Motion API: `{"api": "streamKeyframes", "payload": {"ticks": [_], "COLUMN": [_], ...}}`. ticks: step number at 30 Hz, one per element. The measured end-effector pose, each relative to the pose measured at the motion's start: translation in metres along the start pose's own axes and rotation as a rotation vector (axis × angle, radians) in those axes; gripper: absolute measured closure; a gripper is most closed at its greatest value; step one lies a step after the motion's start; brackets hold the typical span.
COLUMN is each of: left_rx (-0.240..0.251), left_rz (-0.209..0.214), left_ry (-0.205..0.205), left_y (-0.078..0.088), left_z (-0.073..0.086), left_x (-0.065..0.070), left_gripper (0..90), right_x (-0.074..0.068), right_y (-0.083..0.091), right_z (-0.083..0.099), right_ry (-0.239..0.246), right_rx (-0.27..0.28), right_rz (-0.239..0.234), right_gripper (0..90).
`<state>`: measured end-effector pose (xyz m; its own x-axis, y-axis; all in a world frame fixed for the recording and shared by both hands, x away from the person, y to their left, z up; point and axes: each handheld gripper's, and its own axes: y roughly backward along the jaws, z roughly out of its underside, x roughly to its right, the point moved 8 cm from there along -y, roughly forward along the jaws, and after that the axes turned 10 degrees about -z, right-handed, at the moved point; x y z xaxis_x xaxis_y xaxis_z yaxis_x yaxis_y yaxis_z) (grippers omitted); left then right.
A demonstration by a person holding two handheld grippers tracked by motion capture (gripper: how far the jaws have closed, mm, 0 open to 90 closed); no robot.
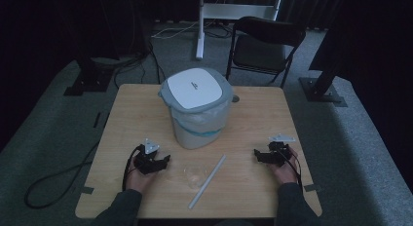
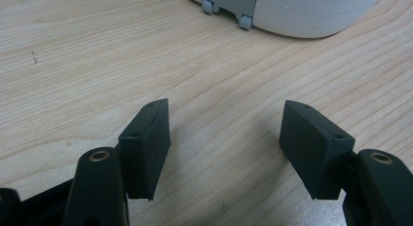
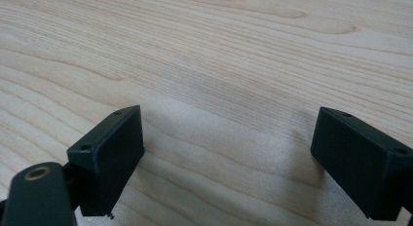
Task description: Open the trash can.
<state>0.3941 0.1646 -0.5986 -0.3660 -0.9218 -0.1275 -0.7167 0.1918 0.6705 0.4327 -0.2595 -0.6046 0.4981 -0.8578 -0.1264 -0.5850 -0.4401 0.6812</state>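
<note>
Both grippers are rested on the surface [image 1: 146,104], left gripper [image 2: 224,148] and right gripper [image 3: 229,158] fingers spread, empty. A bin [image 1: 197,109] is seen ahead of the left fingers [image 2: 146,143].

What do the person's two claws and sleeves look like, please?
Both the left claw and the right claw are black, each with two flat rectangular jaws, brass-coloured pivot screws, a grey three-cornered plate on top and a trailing black cable. The sleeves are dark grey.
</note>
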Motion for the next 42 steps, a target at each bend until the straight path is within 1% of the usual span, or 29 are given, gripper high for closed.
{"api": "streamKeyframes", "payload": {"ticks": [7, 14, 15, 16, 17, 18, 20, 26, 28, 32, 33, 34, 37, 42], "left_rx": [-0.002, -0.005, -0.005, -0.005, -0.005, -0.005, -0.004, -0.005, -0.005, -0.005, -0.005, -0.005, -0.005, -0.005], "left_rz": [-0.003, -0.004, -0.005, -0.005, -0.005, -0.006, -0.006, -0.006, -0.006, -0.006, -0.006, -0.006, -0.006, -0.006], "left_ry": [0.001, 0.002, 0.002, 0.002, 0.003, 0.004, 0.005, 0.005, 0.005, 0.004, 0.005, 0.005, 0.005, 0.005], "left_y": [0.0, -0.001, -0.001, -0.001, -0.002, -0.002, -0.002, -0.002, -0.002, -0.002, -0.002, -0.002, -0.002, -0.002], "left_z": [0.0, -0.001, -0.001, -0.001, -0.001, -0.001, -0.002, -0.002, -0.002, -0.002, -0.002, -0.002, -0.002, -0.002], "left_x": [0.0, 0.0, 0.0, 0.0, 0.0, 0.0, 0.0, 0.0, 0.0, 0.0, 0.0, 0.0, 0.0, 0.0], "left_gripper": [35.8, 34.1, 34.1, 34.1, 34.0, 33.9, 33.6, 33.5, 33.5, 33.5, 33.5, 33.5, 33.5, 33.5], "right_x": [0.0, 0.0, 0.0, -0.001, -0.001, -0.001, 0.001, 0.002, 0.004, 0.007, 0.007, 0.007, 0.006, 0.002], "right_y": [-0.001, -0.001, -0.001, 0.001, 0.003, 0.004, 0.005, 0.009, 0.011, 0.018, 0.021, 0.021, 0.024, 0.027], "right_z": [-0.001, -0.002, -0.002, -0.003, -0.004, -0.005, -0.006, -0.008, -0.012, -0.022, -0.027, -0.027, -0.035, -0.049], "right_ry": [-0.009, -0.005, -0.003, 0.001, 0.009, 0.011, 0.016, 0.012, 0.016, 0.013, 0.017, 0.017, 0.023, 0.047], "right_rx": [0.0, -0.019, -0.026, -0.036, -0.043, -0.052, -0.066, -0.064, -0.056, -0.04, -0.033, -0.033, -0.021, 0.001], "right_rz": [0.009, 0.005, 0.0, -0.007, -0.014, -0.019, -0.023, -0.019, -0.008, 0.003, 0.003, 0.003, -0.005, -0.013], "right_gripper": [11.2, 11.7, 15.3, 22.3, 32.0, 35.6, 39.4, 42.9, 43.0, 44.9, 46.0, 46.0, 48.2, 50.6]}}
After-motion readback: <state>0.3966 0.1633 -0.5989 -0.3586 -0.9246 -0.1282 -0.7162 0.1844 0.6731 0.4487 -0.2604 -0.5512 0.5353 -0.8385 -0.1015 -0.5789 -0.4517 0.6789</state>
